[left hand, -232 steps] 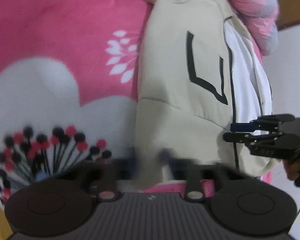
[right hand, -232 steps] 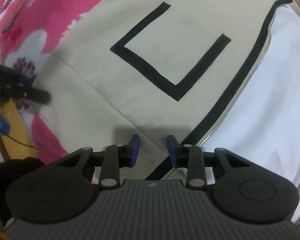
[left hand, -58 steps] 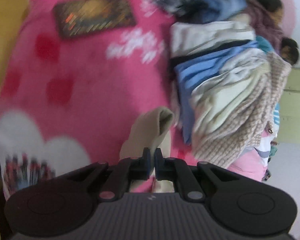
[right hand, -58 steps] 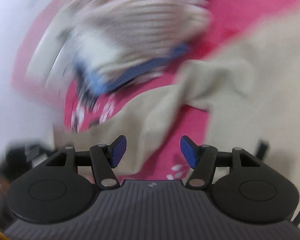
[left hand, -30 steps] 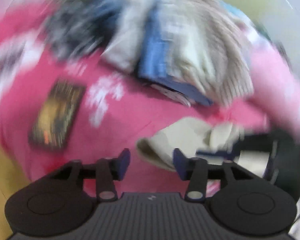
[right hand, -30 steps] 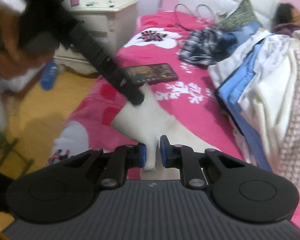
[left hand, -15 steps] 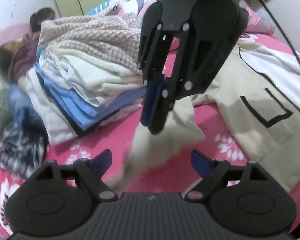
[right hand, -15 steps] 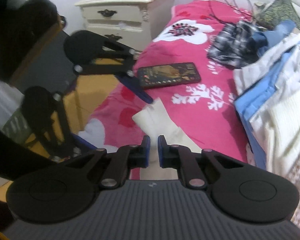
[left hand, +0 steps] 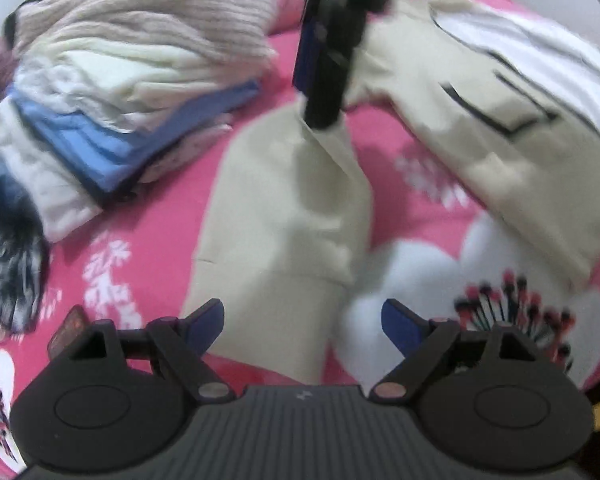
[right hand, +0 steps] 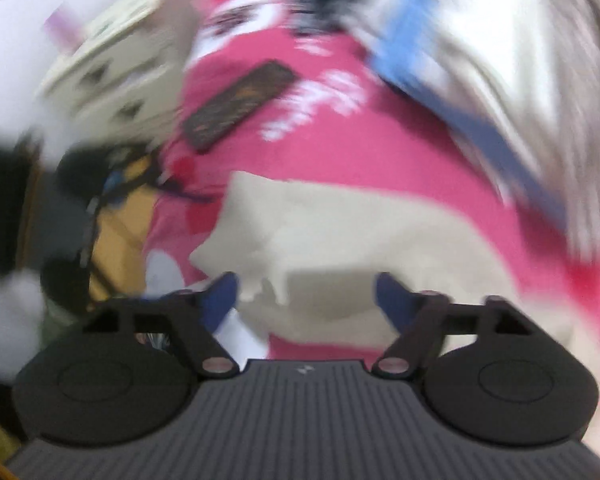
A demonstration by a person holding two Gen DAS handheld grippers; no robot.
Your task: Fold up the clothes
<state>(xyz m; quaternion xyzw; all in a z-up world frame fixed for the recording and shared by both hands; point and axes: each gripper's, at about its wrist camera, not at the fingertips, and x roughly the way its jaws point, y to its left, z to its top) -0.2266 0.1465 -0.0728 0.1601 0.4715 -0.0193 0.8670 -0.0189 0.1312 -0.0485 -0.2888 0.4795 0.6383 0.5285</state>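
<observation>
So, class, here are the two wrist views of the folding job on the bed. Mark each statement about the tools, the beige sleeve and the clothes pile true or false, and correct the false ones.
1. The left tool is open. True.
2. The beige sleeve lies stretched out on a green bedspread. False: the bedspread is pink with white flowers.
3. A pile of folded clothes sits left of the sleeve in the left wrist view. True.
4. The right tool is clamped shut on the sleeve. False: its jaws stand wide apart over the cloth.
5. A dark flat rectangular object lies on the bedspread. True.
</observation>
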